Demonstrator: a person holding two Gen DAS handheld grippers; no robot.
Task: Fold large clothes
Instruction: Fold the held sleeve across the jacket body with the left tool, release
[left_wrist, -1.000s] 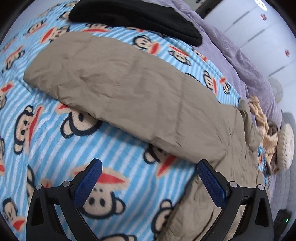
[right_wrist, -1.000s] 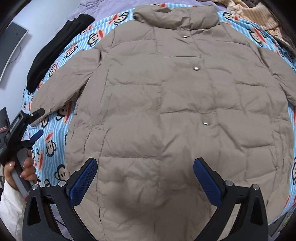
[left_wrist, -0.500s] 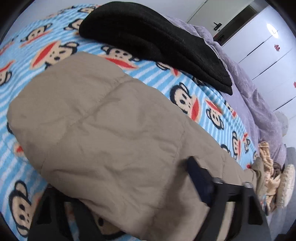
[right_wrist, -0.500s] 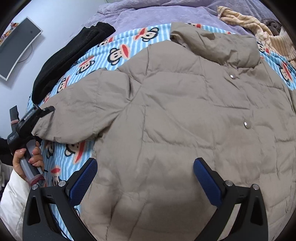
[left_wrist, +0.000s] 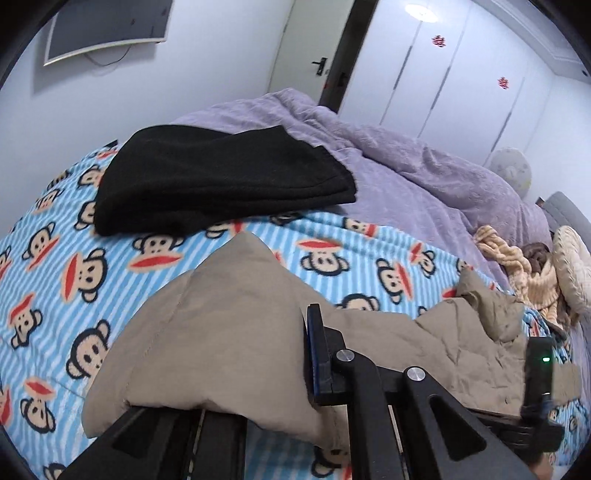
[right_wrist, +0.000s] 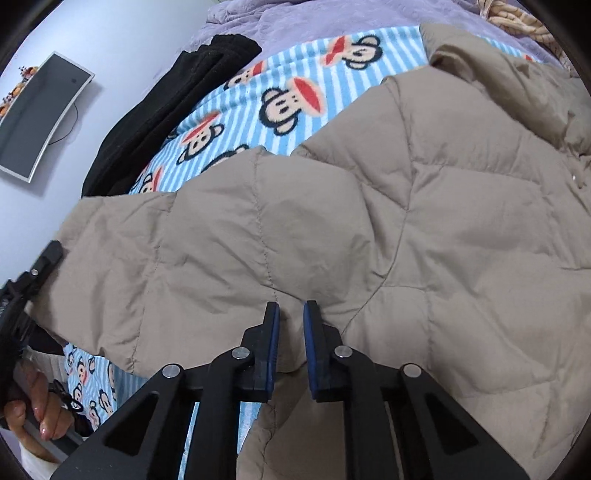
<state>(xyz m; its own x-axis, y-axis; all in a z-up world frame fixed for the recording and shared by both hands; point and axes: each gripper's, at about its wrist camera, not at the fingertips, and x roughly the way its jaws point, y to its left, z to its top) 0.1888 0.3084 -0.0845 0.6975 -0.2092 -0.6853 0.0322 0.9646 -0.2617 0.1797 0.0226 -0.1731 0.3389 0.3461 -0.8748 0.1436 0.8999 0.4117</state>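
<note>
my right gripper (right_wrist: 289, 314) is pinching a fold of the tan coat (right_wrist: 424, 236) where the sleeve meets the body, its blue pads (right_wrist: 273, 350) nearly together with cloth bunched between them. my left gripper (left_wrist: 258, 369) holds the sleeve end (left_wrist: 221, 332); the cloth drapes over one finger and hides it, while the other pad presses against the fabric, so it looks clamped on the sleeve. the coat lies spread on the monkey blanket (left_wrist: 74, 280) across the bed, collar toward the far edge near the purple duvet (left_wrist: 424, 177). a folded black garment (left_wrist: 221, 181) sits at the blanket's far left edge. my left hand (right_wrist: 40, 417) grips its handle at the bed's near left edge.
</note>
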